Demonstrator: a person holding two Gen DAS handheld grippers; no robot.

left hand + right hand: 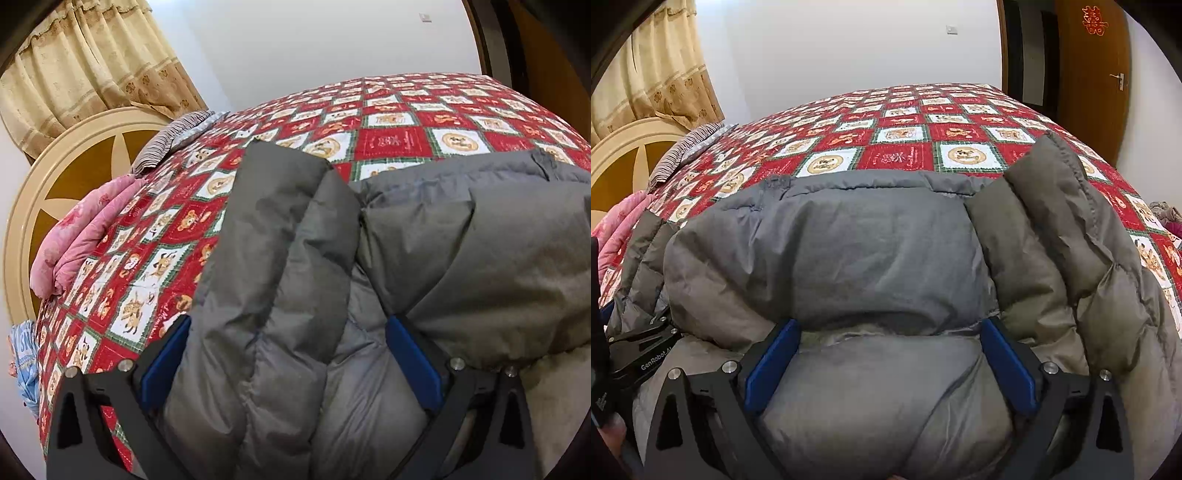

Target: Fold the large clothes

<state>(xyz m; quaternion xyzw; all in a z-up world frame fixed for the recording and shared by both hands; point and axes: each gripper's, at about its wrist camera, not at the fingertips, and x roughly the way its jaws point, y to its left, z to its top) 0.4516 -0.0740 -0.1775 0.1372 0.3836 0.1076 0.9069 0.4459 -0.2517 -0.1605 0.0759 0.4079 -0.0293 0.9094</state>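
Across the red patchwork bedspread point(399, 142) lies a puffy, quilted grey down jacket point(886, 251), both left gripper point(288, 354) and right gripper point(890, 358) spread wide around its folds; only the right view shows the wooden door point(1097, 66).

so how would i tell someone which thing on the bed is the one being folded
Look at the big bed covered by a red and white checked quilt with cartoon patches. On its near edge lies a puffy grey down jacket, directly ahead of both tongs. Unlike the pink bedding and striped pillow by the headboard, it is plain grey and quilted.
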